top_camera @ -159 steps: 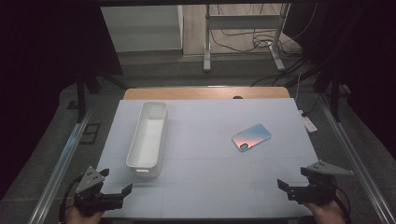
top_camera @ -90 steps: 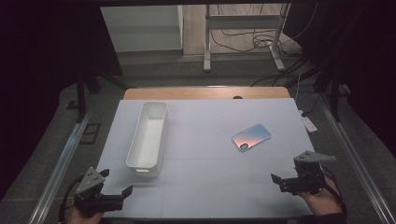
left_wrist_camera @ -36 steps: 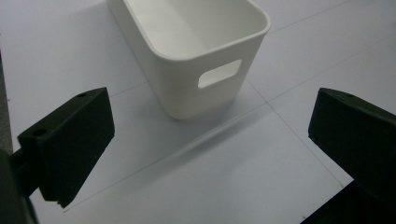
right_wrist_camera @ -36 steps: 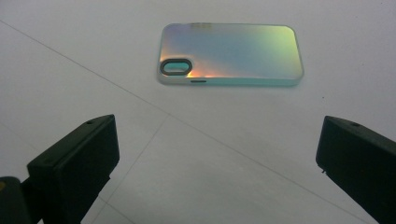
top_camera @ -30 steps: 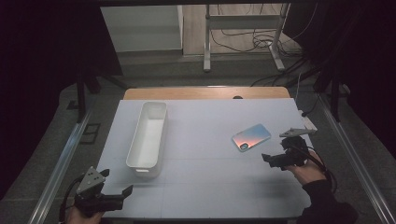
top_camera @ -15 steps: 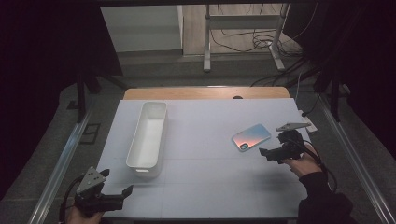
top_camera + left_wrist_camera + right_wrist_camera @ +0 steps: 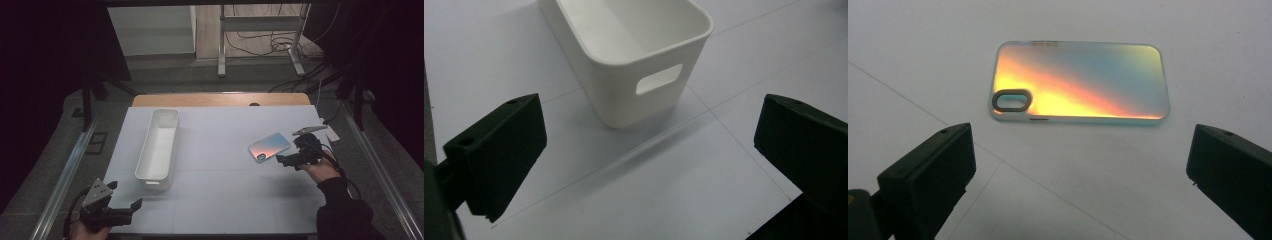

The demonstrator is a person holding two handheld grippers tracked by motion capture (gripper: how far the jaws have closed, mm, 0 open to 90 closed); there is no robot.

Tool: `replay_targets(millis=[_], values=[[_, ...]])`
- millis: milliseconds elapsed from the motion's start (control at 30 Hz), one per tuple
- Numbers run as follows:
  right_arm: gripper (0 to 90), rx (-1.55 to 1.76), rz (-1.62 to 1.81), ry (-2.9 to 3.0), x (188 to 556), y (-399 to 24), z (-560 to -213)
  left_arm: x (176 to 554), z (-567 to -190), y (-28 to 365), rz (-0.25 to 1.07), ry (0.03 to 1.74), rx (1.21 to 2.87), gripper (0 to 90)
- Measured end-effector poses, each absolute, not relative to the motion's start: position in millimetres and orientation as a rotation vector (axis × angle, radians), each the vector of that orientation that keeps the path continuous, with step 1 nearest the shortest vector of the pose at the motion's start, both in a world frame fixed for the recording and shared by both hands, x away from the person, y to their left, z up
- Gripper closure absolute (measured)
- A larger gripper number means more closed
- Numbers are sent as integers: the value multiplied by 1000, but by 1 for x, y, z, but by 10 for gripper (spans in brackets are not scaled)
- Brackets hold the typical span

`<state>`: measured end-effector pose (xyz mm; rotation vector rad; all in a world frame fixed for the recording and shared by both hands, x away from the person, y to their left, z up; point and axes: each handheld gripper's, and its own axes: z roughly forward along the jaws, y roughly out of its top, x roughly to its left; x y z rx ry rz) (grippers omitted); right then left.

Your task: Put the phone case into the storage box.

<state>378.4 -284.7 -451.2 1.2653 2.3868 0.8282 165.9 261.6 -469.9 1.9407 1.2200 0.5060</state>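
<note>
**Right gripper closing in on the phone case; pickup not yet begun**

Moving up from the near right corner of the table, the right gripper (image 7: 283, 159) is now sitting just beside the iridescent phone case (image 7: 269, 146), while the left gripper (image 7: 131, 208) is staying parked at the near left corner, as in the earlier frames.

In the right gripper view the jaws are standing wide apart, with the phone case (image 7: 1079, 82) lying flat on the white table surface (image 7: 1098, 190) ahead of them and between their lines, not yet touched. The case is showing its rainbow-tinted back upward, its camera cutout (image 7: 1011, 100) toward the left of that view.

In the left gripper view the jaws are likewise spread and gripping nothing; they are facing the handle end of the white plastic bin (image 7: 634, 55), which is resting a little way ahead of them. Seen from the high view, that bin (image 7: 159, 150) is lying lengthwise on the left half of the table, well apart from the case, and looking empty.

Judging from this, the work is only at the approach stage: the reach is nearly done, but the grasp, the lift and any carrying, probably toward the bin, are all still lying ahead. Because the case is thin and lying flat, catching its edges is likely calling for a low, careful closing.
</note>
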Motion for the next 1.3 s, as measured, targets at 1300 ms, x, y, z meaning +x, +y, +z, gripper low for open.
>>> replay_targets(millis=[1300], values=[[0,1285,741,2435,432,-264,-446,166,-470,262,503,1215,1937,12]])
